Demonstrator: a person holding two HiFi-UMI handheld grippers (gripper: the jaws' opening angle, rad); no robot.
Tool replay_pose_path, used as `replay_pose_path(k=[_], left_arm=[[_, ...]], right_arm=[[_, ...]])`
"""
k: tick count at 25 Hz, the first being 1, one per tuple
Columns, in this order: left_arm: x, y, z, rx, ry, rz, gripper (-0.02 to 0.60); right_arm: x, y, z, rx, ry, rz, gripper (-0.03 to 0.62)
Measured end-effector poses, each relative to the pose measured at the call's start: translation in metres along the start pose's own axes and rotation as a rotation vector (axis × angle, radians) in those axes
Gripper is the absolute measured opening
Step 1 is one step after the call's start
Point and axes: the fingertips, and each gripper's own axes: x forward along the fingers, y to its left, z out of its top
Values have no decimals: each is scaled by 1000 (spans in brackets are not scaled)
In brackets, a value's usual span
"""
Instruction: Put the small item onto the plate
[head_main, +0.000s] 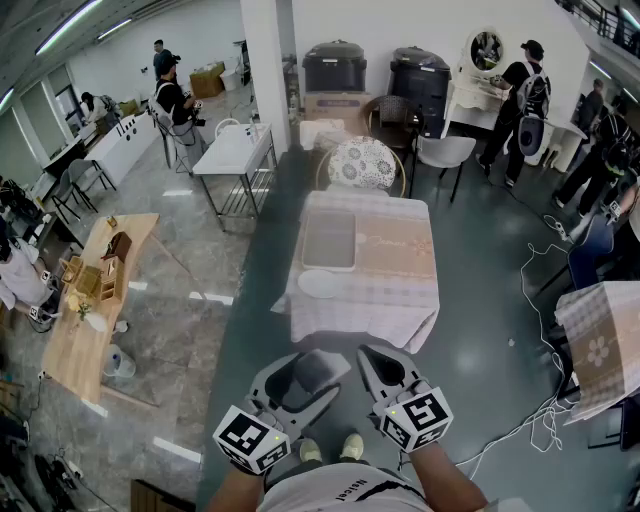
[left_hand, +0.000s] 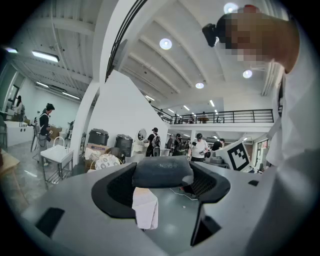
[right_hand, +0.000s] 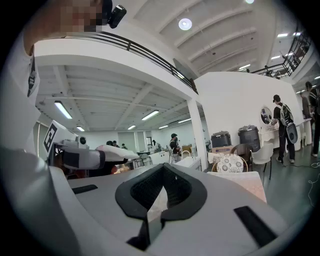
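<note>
A cloth-covered table (head_main: 400, 290) stands a few steps ahead in the head view. On it lie a round white plate (head_main: 319, 284) near the front left corner and a grey tray (head_main: 329, 239) behind the plate. My left gripper (head_main: 305, 375) is held low in front of me, well short of the table, its jaws spread wide around a small dark grey item (head_main: 318, 368). In the left gripper view the item (left_hand: 162, 172) bridges the jaws. My right gripper (head_main: 378, 362) is beside it, shut and empty, and the table (right_hand: 245, 182) shows beyond it.
A chair with a patterned cushion (head_main: 362, 162) stands behind the table. A long wooden bench (head_main: 95, 300) is at the left. At the right are another clothed table (head_main: 605, 345) and cables (head_main: 545, 400) on the floor. Several people stand farther off.
</note>
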Motion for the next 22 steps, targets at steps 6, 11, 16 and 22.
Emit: replay_pose_path(k=[6, 11, 16, 22], left_arm=[[3, 1, 0, -1, 3, 3, 328], [10, -2, -2, 2, 12, 10, 327], [17, -2, -4, 2, 15, 29, 328], [27, 2, -7, 15, 19, 49, 328]], right_arm=[[2, -3, -1, 14, 4, 4, 14], [-2, -10, 0, 35, -8, 7, 14], [-4, -16, -1, 28, -14, 23, 14], [-3, -28, -2, 25, -22, 48, 14]])
